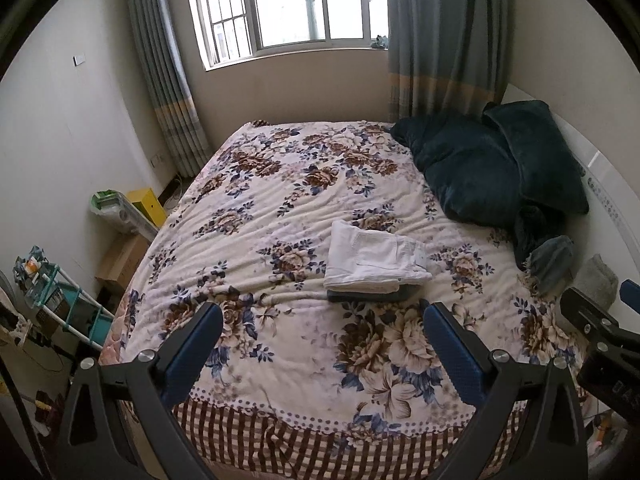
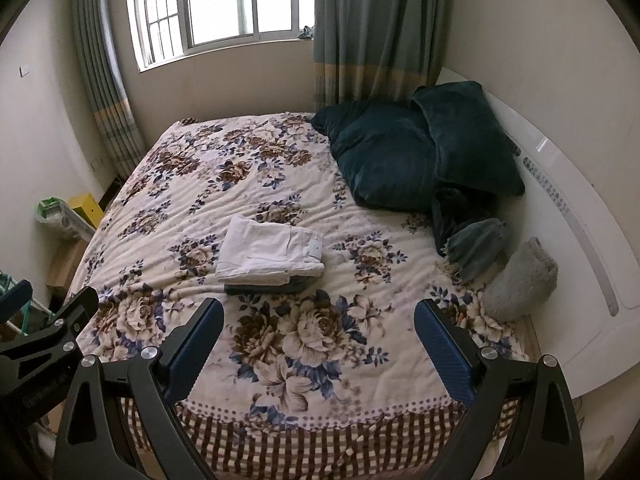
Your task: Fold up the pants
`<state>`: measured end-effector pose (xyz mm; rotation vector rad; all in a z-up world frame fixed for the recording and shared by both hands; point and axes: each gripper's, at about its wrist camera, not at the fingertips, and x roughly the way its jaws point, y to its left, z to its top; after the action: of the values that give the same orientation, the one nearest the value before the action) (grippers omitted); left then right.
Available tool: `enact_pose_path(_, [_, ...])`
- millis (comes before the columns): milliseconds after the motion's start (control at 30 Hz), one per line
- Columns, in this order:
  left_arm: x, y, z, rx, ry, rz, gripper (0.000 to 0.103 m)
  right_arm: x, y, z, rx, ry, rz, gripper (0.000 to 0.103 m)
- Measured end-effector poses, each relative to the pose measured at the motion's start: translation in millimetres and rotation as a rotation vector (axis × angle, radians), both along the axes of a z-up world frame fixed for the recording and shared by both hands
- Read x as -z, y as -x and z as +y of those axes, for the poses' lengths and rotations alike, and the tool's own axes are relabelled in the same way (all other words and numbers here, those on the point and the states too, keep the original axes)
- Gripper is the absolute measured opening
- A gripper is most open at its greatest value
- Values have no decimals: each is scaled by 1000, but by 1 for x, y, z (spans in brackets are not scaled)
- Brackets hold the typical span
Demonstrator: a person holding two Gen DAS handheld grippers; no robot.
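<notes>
Both tools hang wide open over the foot of the bed, nothing between the blue pads of either one: the left tool (image 1: pixel 322 314) with its fingers spread well apart, the right tool (image 2: pixel 319 312) just the same, the two held side by side so that each shows at the edge of the other's view. Ahead of them, out on the floral bedspread (image 1: pixel 256 216), sit the white pants (image 1: pixel 374 258), already folded into a compact rectangle and resting on top of a darker folded garment (image 1: pixel 368 295) whose edge peeks out beneath. The stack lies forward of both tools and well apart from them, its long axis running roughly across the bed, left to right. From the left tool it sits slightly right of centre; from the right tool, the white pants (image 2: pixel 270 250) sit to the left. So the pile lies about between the two, neither clearly nearer. Judging by that neat stack, the folding looks finished. Dark pillows (image 2: pixel 400 152) are heaped by the headboard.
</notes>
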<state>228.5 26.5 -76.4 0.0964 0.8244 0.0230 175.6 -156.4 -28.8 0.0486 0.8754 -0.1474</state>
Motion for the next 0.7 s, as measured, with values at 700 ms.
enact_pose_path(700, [-8, -5, 2, 5, -7, -26, 103, 2, -2, 1, -3, -13, -14, 98])
